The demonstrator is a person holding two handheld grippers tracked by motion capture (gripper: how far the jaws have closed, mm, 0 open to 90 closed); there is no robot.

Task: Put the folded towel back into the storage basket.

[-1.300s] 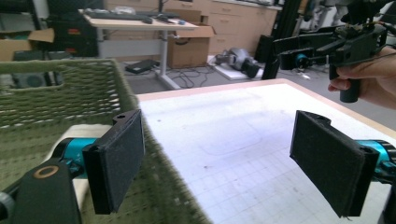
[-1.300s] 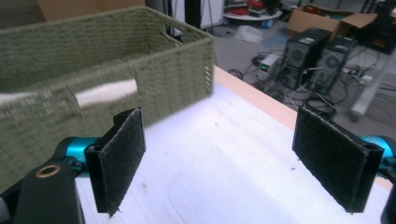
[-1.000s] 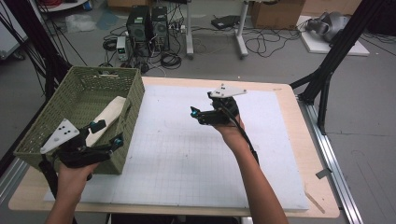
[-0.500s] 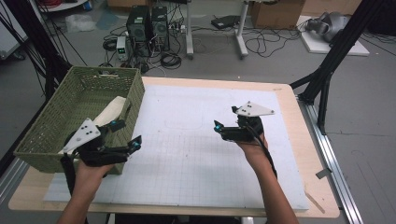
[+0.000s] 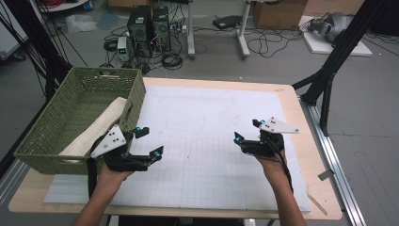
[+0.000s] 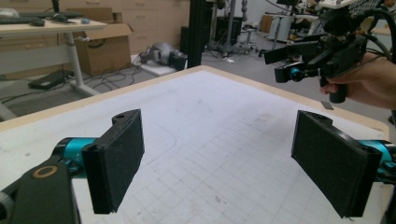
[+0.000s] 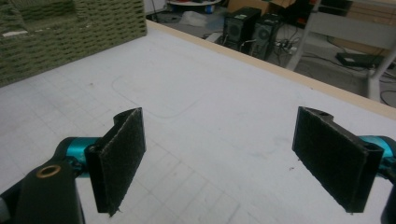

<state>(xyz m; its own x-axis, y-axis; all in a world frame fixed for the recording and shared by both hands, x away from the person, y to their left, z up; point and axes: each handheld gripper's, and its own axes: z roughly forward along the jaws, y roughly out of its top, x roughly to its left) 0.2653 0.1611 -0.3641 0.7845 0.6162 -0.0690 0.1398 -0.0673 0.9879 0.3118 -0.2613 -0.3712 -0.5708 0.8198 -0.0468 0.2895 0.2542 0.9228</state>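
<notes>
A green woven basket point(image 5: 56, 117) stands at the table's left edge, and a long cream roll point(image 5: 96, 129) lies slanted inside it against the near right wall. My left gripper point(image 5: 149, 141) hovers open over the white grid mat point(image 5: 202, 113), just right of the basket, with nothing between its pads point(image 6: 116, 163). My right gripper point(image 5: 247, 131) is open too, low over the mat's right part and pointing left. Its pads point(image 7: 119, 156) hold nothing. The left gripper view shows the right gripper point(image 6: 317, 51) farther off in a hand. The basket point(image 7: 70, 28) sits far left in the right gripper view.
The mat covers most of a wooden table point(image 5: 306, 122). Black frame posts point(image 5: 329, 70) rise at the right and left sides. On the floor beyond are computer towers point(image 5: 148, 23), cables and a cardboard box point(image 5: 277, 12).
The left gripper came away from the basket and now hangs over the mat, while the cream roll stays inside. The right gripper drew back toward the person and to the right.
</notes>
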